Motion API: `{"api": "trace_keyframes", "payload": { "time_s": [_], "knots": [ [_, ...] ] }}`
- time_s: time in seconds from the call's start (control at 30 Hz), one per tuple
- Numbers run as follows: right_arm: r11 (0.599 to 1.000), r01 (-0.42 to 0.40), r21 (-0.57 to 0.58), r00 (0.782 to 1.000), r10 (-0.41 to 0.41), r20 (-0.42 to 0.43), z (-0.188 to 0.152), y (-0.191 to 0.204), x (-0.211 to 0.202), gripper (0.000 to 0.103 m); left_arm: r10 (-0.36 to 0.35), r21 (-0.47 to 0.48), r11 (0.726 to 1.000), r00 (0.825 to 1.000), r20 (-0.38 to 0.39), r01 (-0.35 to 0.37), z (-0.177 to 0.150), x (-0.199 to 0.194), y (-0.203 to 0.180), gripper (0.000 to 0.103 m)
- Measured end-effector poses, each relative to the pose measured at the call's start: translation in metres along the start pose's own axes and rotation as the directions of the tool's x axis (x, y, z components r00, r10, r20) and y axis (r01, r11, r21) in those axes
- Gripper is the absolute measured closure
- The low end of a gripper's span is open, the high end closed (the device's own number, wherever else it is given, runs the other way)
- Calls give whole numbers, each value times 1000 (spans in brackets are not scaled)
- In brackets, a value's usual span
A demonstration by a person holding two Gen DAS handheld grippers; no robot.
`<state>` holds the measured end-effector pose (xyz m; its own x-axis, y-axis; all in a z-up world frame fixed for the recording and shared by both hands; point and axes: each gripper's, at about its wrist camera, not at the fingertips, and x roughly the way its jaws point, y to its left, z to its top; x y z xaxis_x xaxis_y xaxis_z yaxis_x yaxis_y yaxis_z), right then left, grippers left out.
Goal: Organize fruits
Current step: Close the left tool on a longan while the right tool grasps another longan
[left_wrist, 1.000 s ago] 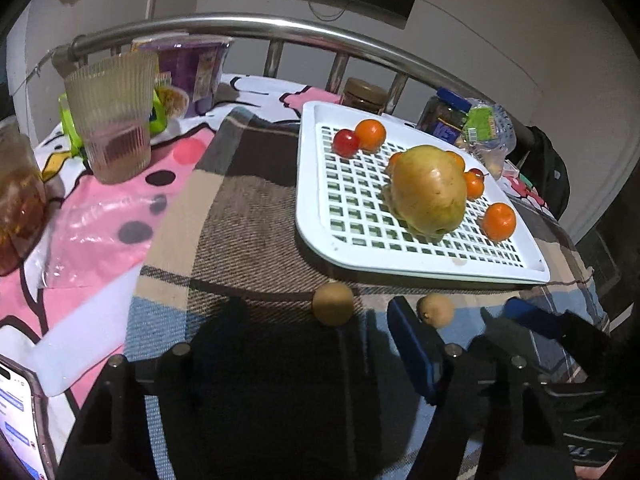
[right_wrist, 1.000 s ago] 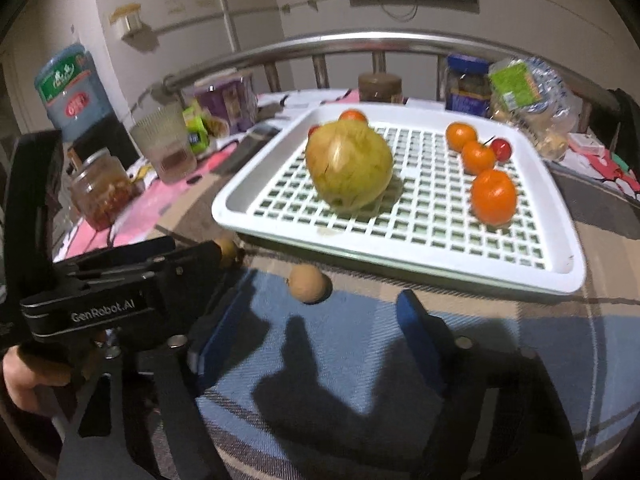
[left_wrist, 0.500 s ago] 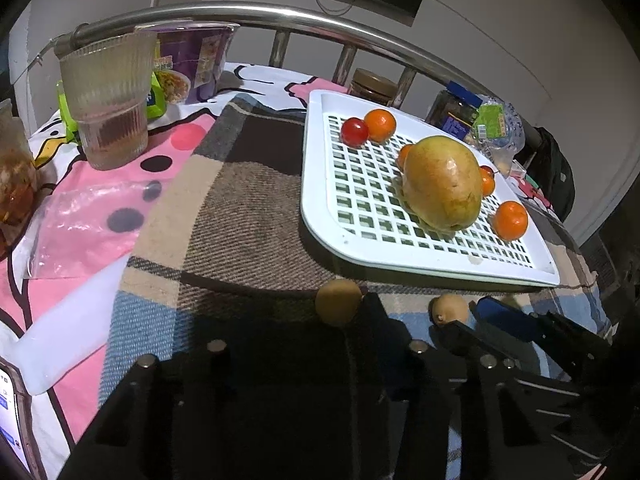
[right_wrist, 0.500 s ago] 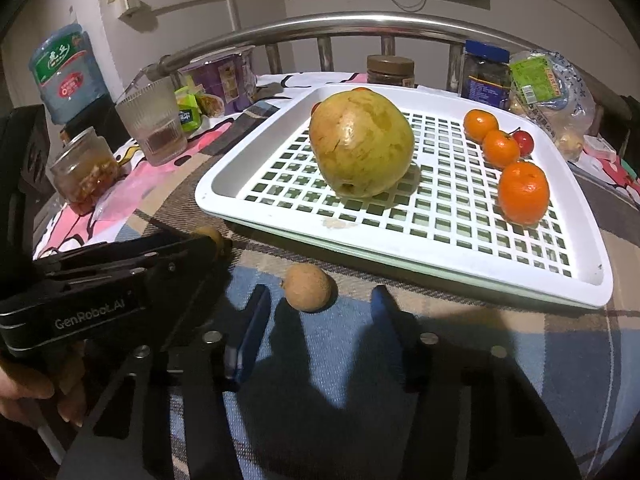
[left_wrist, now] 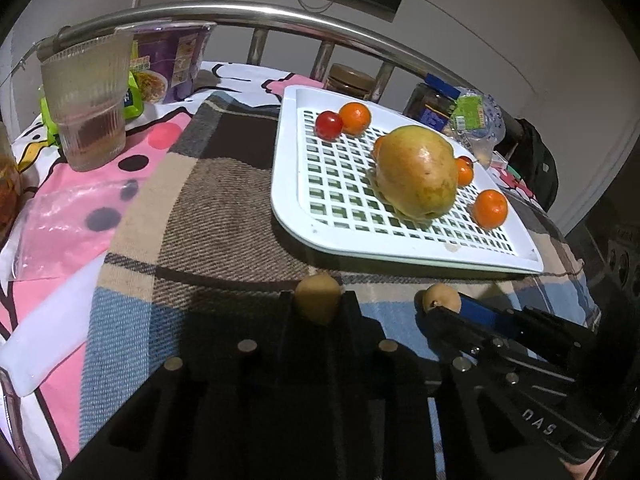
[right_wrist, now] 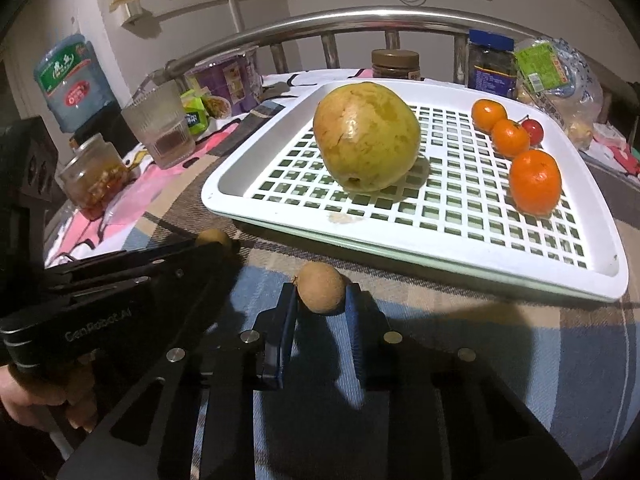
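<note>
We've got the left gripper (left_wrist: 318, 306) clamped on one brown fruit (left_wrist: 318, 298), right gripper (right_wrist: 320, 300) pinching another (right_wrist: 322, 288), both w/ jaws nearly closed, near the tray (right_wrist: 400, 254).

White gridded tray (right_wrist: 400, 248), orange mandarins (right_wrist: 535, 182), plaid brown-blue blanket (left_wrist: 208, 216).

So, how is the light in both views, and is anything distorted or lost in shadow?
Left wrist view: light comes from above, glare on the pear and rail; the left gripper is nearly black, its shadow covering the blanket in front. Right wrist view: the same dark shadow under the right gripper; the tray edges bend from fisheye.
</note>
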<state>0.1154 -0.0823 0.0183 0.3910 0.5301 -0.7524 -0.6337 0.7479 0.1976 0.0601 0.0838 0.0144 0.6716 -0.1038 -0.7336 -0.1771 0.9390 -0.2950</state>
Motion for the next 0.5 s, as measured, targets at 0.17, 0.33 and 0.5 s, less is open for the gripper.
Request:
{"api": "trace_keyframes", "payload": {
  "time_s": [0.17,0.33,0.5],
  "knots": [
    [1000,-26,12,1000,26,13,-8,-6,-19,80,1,44,999,1000,18,-2,-4,-12,-15,77],
    [997,-62,47,998,61,30,-19,-21,-43,80,-14,90,996,1000,28,11,-10,-26,-33,77],
    [996,-55,67,997,52,53,-29,-41,-70,80,-21,130,991,998,55,13,-7,-43,-48,77]
  ]
}}
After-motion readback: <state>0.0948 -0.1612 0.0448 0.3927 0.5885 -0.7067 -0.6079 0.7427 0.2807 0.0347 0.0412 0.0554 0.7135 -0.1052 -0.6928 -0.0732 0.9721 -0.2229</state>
